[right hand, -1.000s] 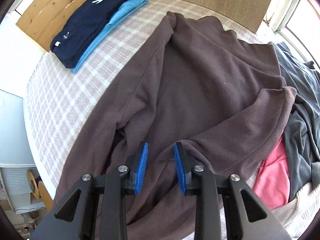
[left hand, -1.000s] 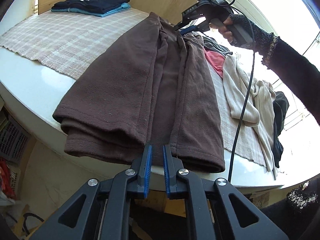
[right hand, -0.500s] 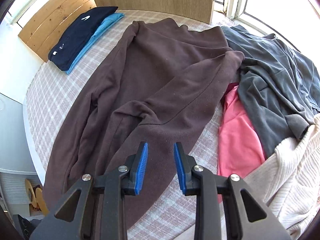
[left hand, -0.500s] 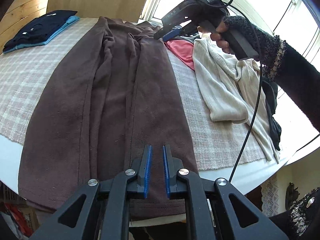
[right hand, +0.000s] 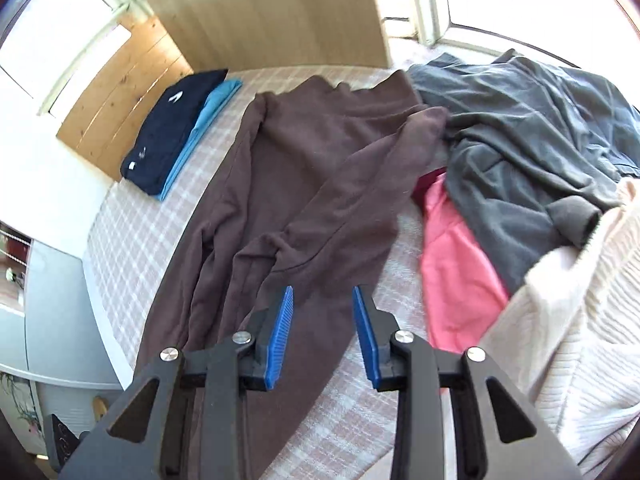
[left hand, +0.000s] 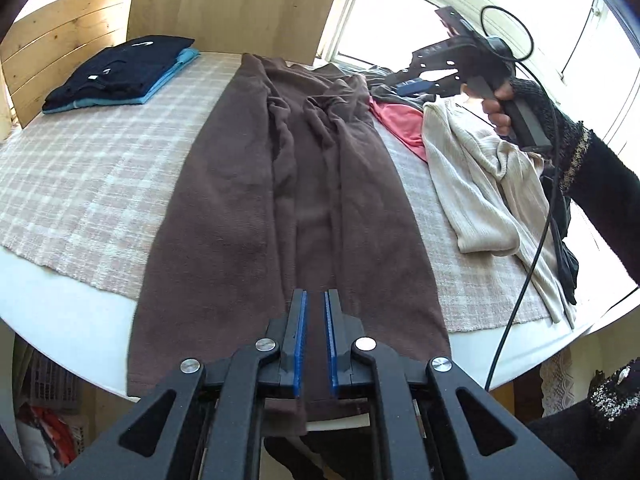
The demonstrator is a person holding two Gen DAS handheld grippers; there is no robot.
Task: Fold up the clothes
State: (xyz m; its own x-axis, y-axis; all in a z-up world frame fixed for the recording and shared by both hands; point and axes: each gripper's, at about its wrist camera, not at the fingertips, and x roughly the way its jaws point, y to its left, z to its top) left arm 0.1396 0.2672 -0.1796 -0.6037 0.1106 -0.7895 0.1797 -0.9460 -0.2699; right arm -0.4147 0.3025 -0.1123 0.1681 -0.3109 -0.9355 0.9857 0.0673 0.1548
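Your brown garment (left hand: 288, 208) runs straight down the middle of the left wrist frame, laid long on the checked cloth (left hand: 92, 184), sides folded in toward the center and the hem spilling over the white table edge (left hand: 68, 312) at the bottom. Your left gripper (left hand: 315, 344) sits right over that hem with its blue pads nearly together (just a thin slot between them, and I can't tell whether any fabric is actually caught in there).

Your right gripper (right hand: 323, 336) hangs above the brown garment's lower right edge in its own view, jaws opening, nothing between the pads. In the left wrist view it's up in the upper right of the frame, held by your hand (left hand: 500, 108) in a dark sleeve.

Right side of the frame is the unfolded pile: grey top (right hand: 520, 140), pink piece (right hand: 456, 264), cream knit (right hand: 580, 340). Upper left has the navy folded stack (left hand: 120, 68) sitting on a light blue one (left hand: 168, 76).
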